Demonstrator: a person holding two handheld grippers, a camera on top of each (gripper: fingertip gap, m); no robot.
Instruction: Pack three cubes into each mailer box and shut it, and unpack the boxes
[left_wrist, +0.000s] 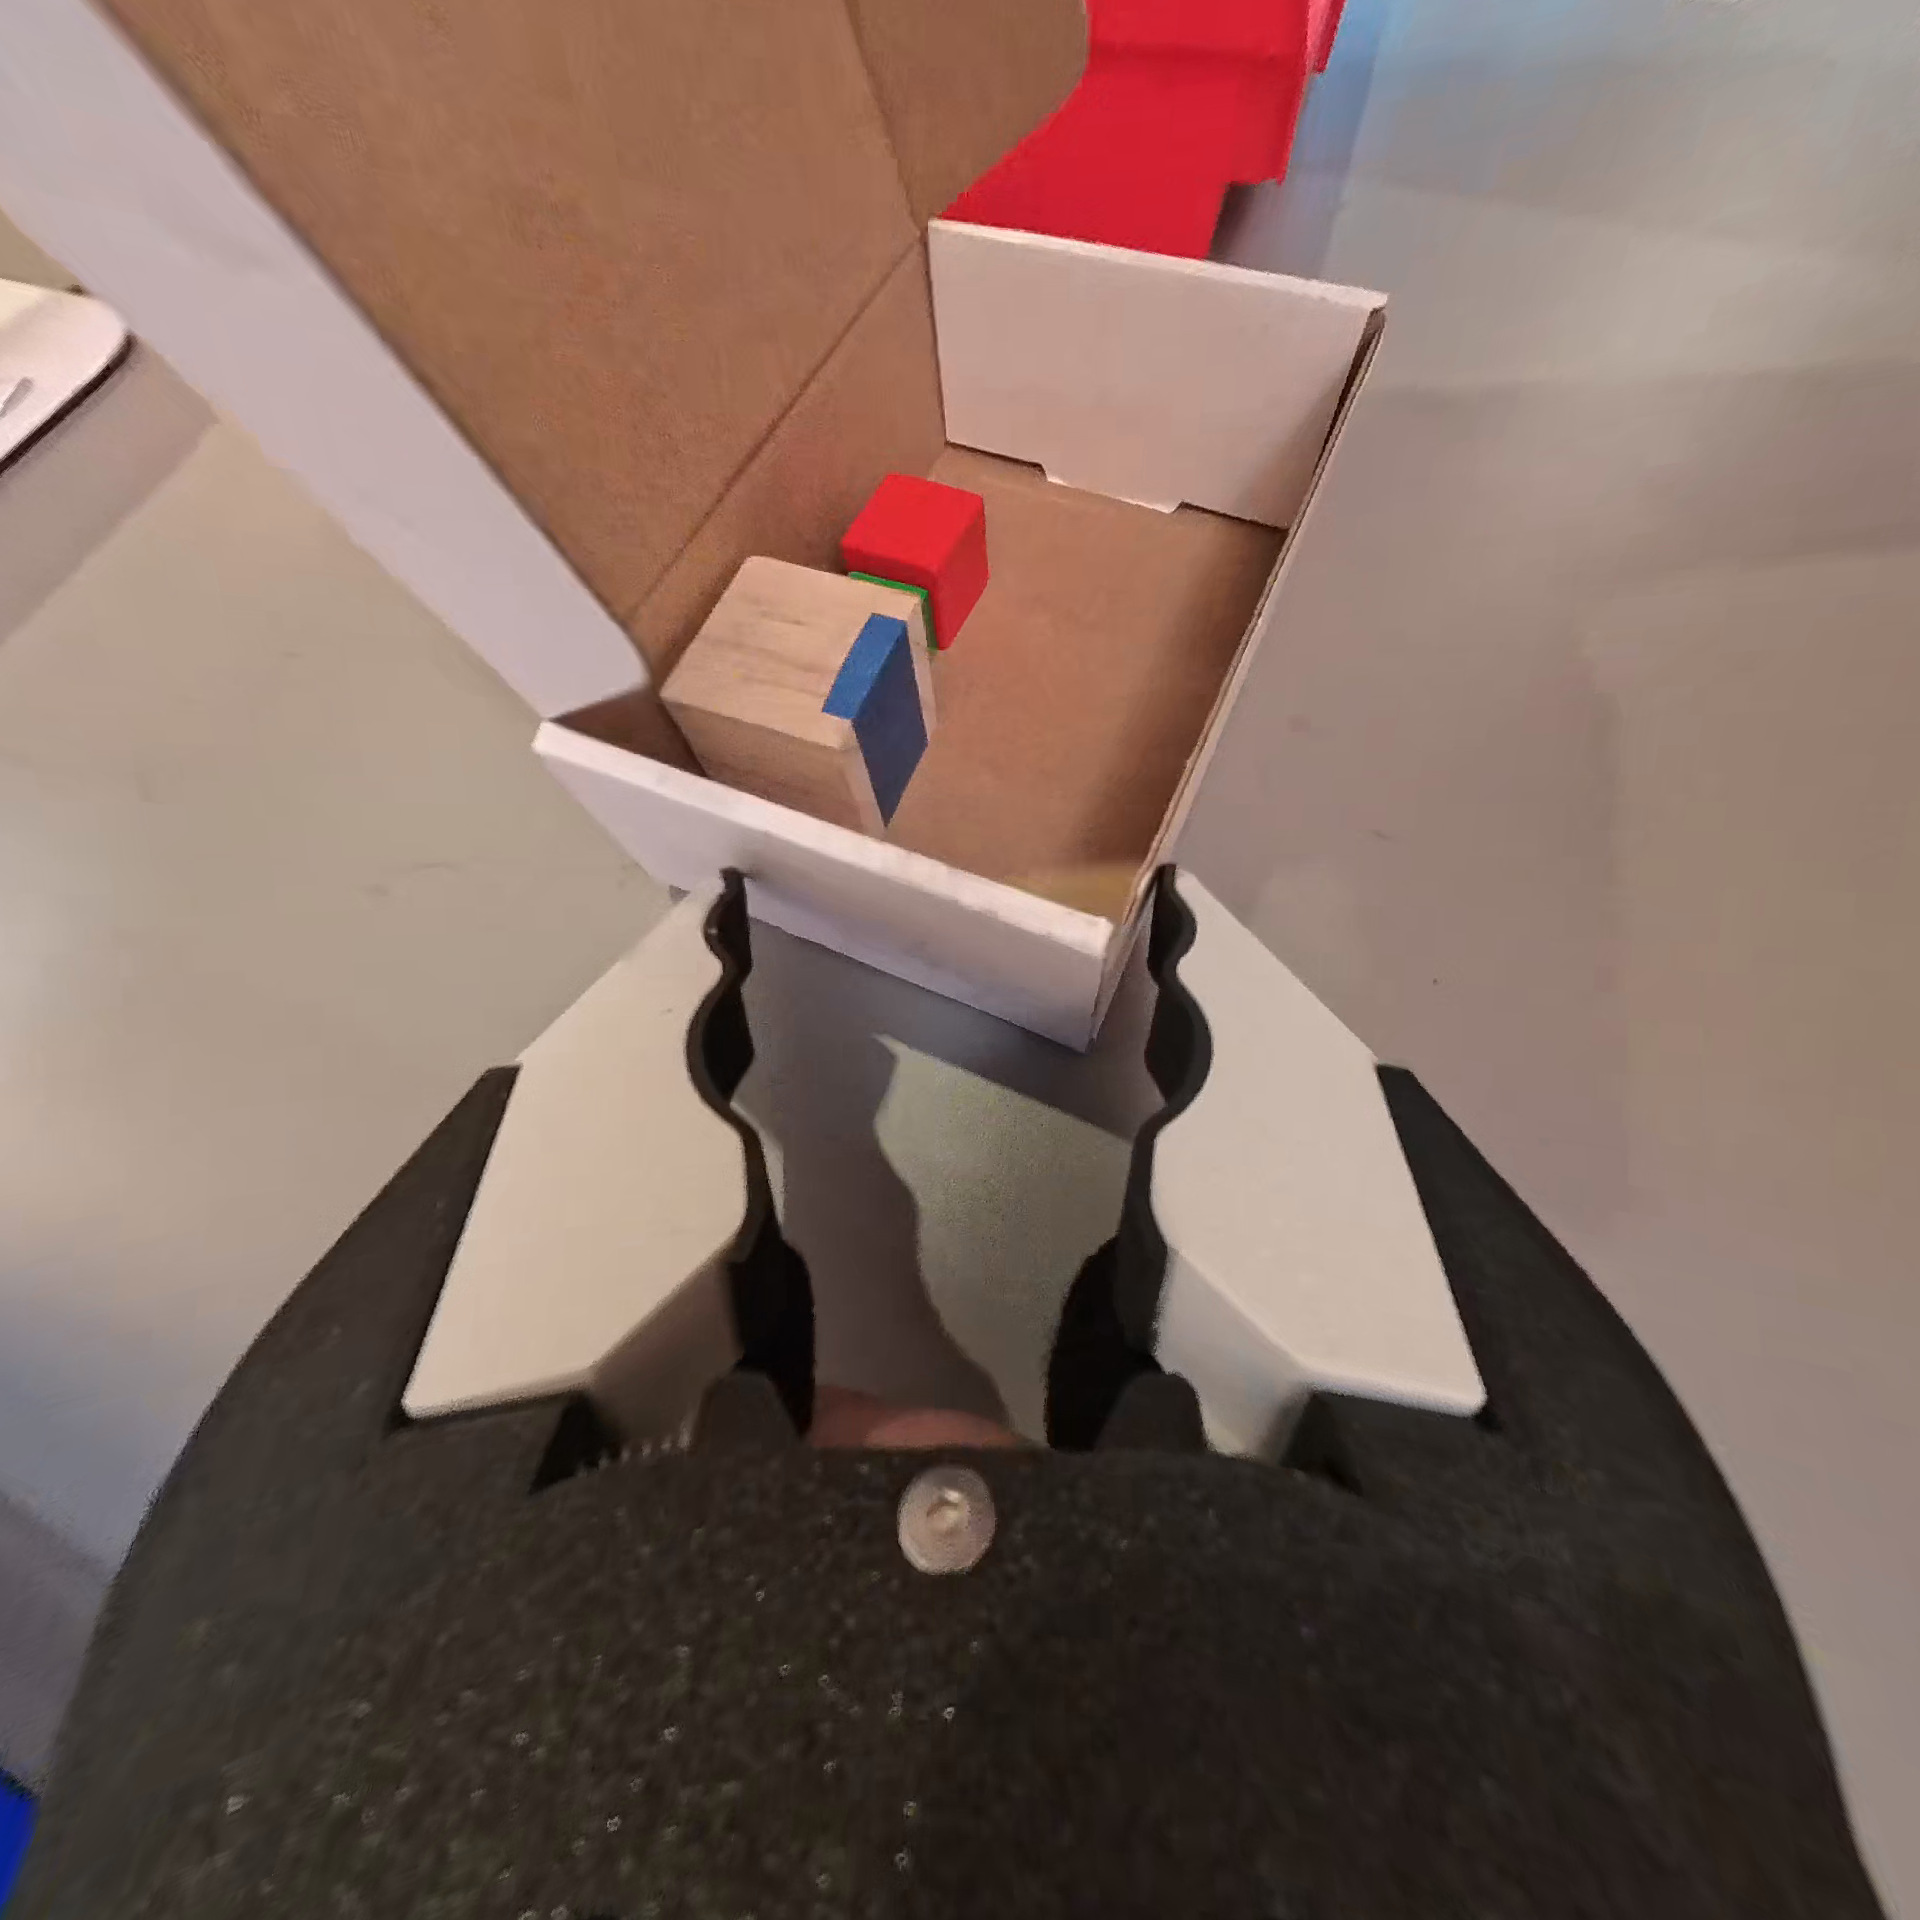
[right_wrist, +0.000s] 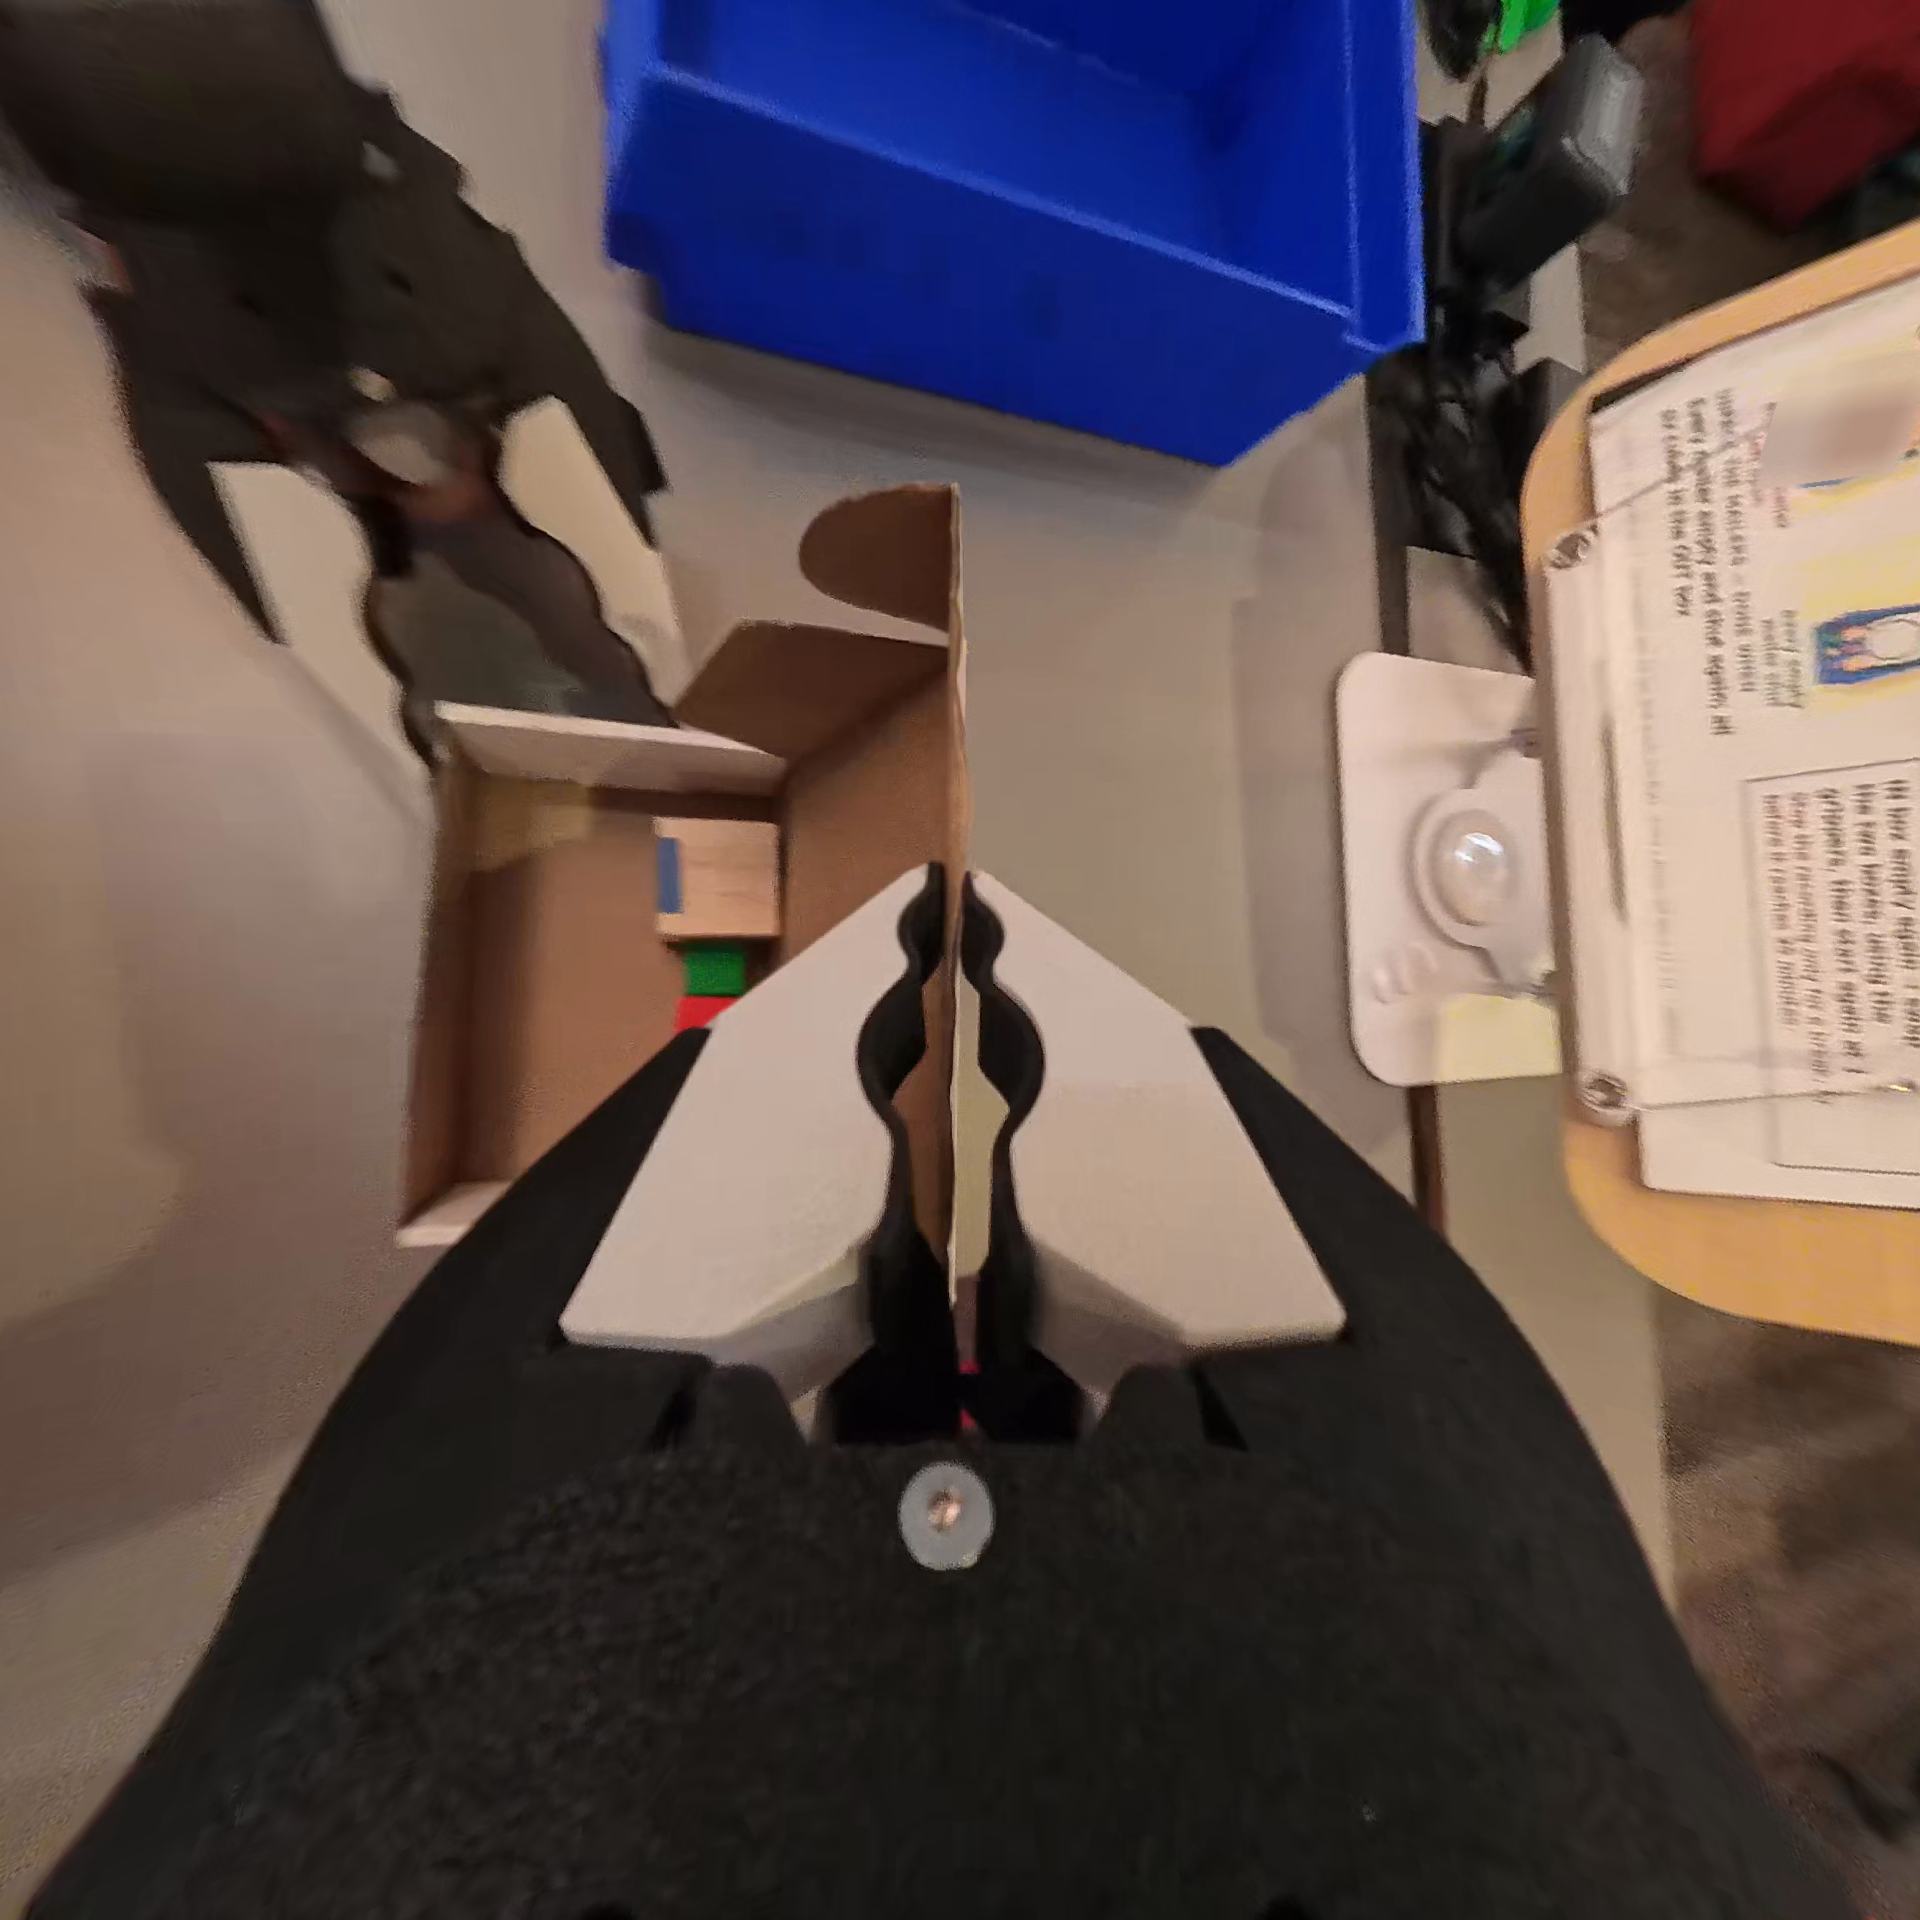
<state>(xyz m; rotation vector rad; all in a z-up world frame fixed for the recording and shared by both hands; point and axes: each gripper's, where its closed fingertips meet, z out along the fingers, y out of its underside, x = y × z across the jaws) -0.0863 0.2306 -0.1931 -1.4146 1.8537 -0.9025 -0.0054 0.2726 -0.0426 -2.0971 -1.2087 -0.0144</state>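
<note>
Clutter sits all around the open mailer box (left_wrist: 1039, 748) on the grey bench (left_wrist: 260, 831). A red bin (left_wrist: 1153, 125) stands right behind it in the left wrist view, and the right wrist view has a blue bin (right_wrist: 997, 208) past the box, plus a wooden board (right_wrist: 1714, 1247) carrying printed sheets and a white plastic piece with a clear dome (right_wrist: 1455, 862) off to the side.

The left tool (left_wrist: 951, 894) hangs with its fingers spread apart, holding nothing, just at the box's near white wall. That wall stands between it and the cubes. The right tool (right_wrist: 951, 883) is pinched on the lid (right_wrist: 935, 727), which stands upright on edge.

Inside, three cubes sit in a row against the lid-side wall: a plain wood cube with a blue face (left_wrist: 800, 696), a green cube (left_wrist: 914, 608) mostly hidden behind it, then a red cube (left_wrist: 920, 551).

The left view shows the cubes clearly. The right view only catches slivers of green (right_wrist: 715, 971) and red (right_wrist: 701, 1013), but it shows the left tool (right_wrist: 499, 623), blurred, at the box's far end.
</note>
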